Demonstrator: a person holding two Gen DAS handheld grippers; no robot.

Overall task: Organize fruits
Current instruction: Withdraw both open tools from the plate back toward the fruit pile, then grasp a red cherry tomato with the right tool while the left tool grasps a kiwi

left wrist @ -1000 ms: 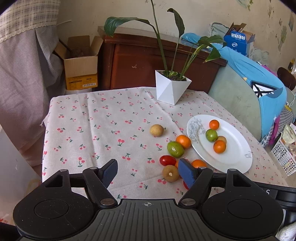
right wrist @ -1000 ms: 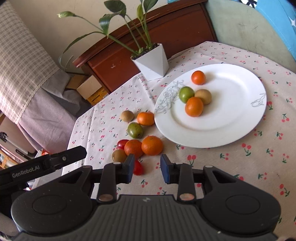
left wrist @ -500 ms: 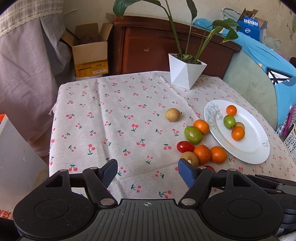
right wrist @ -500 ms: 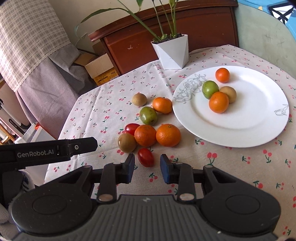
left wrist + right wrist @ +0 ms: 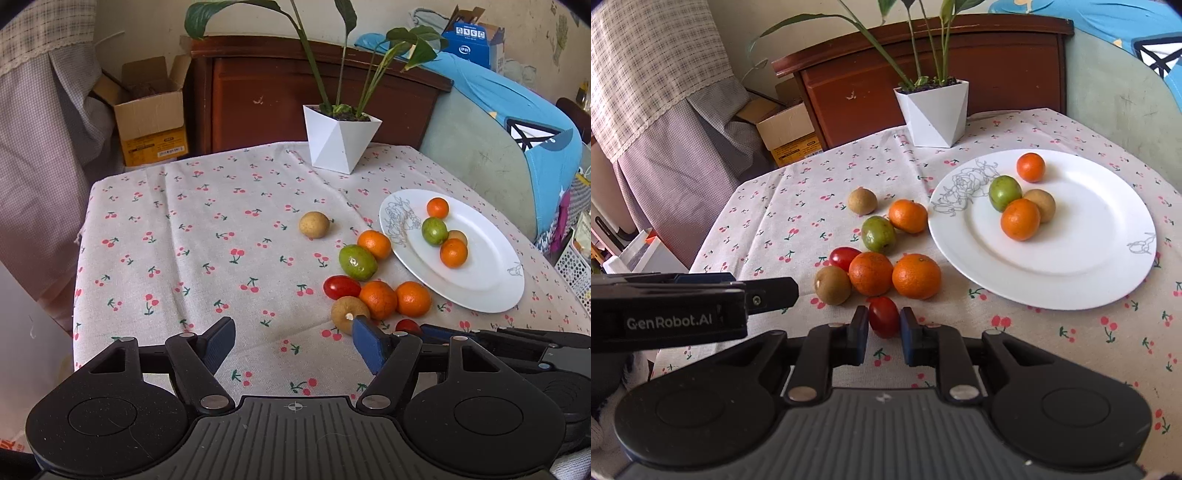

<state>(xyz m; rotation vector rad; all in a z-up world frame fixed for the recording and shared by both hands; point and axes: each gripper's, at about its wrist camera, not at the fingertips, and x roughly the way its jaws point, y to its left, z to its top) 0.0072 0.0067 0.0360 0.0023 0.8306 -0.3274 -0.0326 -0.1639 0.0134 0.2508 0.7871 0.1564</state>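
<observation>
The worktop [image 5: 207, 236] under its cherry-print cloth lies bare across its whole left half, out to the left edge where the cloth drops away; the fruit crowds the right half, and a white plant pot [image 5: 341, 142] stands at the far edge. The right gripper [image 5: 884, 325] sits low at the near side of the loose fruit, its blue pads pinching a small red tomato [image 5: 884, 316] that rests on the cloth just in front of two oranges [image 5: 870, 273] and a brown fruit [image 5: 833, 285]. The left gripper [image 5: 293, 341] hovers over open cloth to the left of that cluster, its jaws spread but closing, with nothing between them (its right fingertip [image 5: 365, 341] overlaps the nearest brown fruit in its own view). Behind the cluster lie a second red tomato [image 5: 844, 257], a green fruit [image 5: 878, 233], another orange and a lone brown fruit. The white plate [image 5: 1108, 273], to the right, holds two oranges, a green fruit and a brown one, bunched on its far left side
</observation>
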